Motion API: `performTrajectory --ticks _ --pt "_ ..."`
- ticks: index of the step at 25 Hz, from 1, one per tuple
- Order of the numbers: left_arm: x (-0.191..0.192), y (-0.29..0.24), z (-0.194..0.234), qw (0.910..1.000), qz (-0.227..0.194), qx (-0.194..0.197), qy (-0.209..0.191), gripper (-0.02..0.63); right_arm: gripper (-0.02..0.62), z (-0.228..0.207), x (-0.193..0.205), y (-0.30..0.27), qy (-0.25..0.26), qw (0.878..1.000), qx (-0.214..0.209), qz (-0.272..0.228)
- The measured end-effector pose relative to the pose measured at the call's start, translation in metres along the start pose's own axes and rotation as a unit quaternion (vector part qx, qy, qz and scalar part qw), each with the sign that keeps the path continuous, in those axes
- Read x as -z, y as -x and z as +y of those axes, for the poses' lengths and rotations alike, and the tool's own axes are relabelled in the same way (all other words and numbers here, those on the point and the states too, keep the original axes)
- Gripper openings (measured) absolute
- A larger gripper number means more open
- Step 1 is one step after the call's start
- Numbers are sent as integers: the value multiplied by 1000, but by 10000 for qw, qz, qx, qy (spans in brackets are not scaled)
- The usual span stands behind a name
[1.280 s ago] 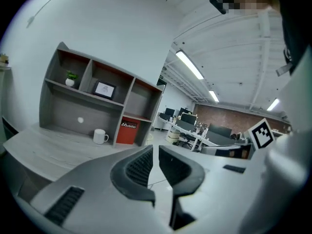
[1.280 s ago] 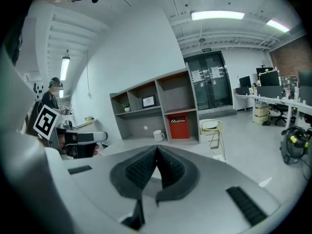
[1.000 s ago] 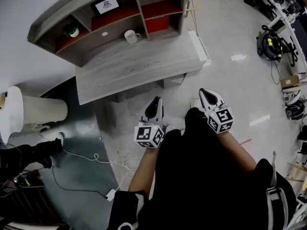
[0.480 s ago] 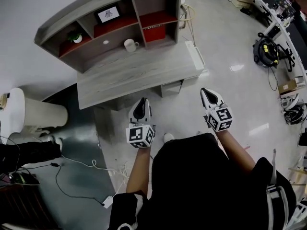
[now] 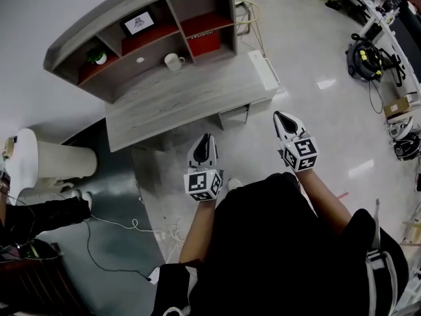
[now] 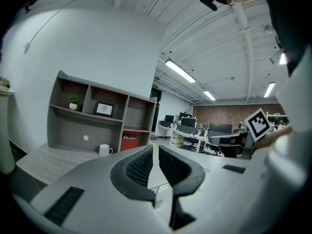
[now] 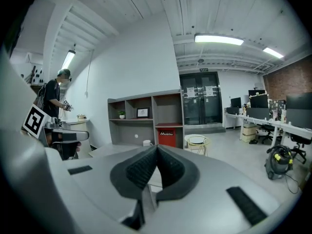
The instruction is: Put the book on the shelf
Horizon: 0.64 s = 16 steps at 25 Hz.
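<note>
Left gripper (image 5: 208, 139) and right gripper (image 5: 280, 118), jaws together, point toward the shelf (image 5: 131, 8)

framed picture (image 5: 139, 23): print too small to read | person (image 5: 39, 216): cut by left edge (only dark clothing shows)

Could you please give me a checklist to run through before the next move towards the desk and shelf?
1. Left hand-held gripper free to grasp: not ok, its jaws are shut, though on nothing.
2. Right hand-held gripper free to grasp: not ok, also shut and empty.
3. Book located: cannot tell; only a red printed item stands in the lower right compartment of the shelf.
4. Within reach of the desk: not ok, both grippers hang over the floor short of it.
5. Breakables noted: ok, a white mug stands at the back of the desk.
6. Footing: not ok, white cables lie on the floor to the left.
</note>
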<state>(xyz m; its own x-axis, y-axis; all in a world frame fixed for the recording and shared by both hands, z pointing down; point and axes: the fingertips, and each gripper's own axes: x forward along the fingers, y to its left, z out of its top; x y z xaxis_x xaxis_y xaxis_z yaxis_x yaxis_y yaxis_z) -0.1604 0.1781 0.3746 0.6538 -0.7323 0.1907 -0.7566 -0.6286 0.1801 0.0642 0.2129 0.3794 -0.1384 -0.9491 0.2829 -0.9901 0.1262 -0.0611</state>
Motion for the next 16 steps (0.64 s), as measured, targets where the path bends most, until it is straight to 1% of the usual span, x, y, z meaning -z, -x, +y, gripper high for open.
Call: performTrajectory --ticks 6,11,16 --pt "-1 0 4 9999 7 -142 -66 37 0 16 -3 -11 37 9998 -163 -57" --pt "1 6 8 9998 9 -158 -90 37 0 32 0 -15 54 9997 -253 -34" --pt "8 19 13 9998 29 -187 -89 37 -1 48 4 -17 179 9992 -357 -3"
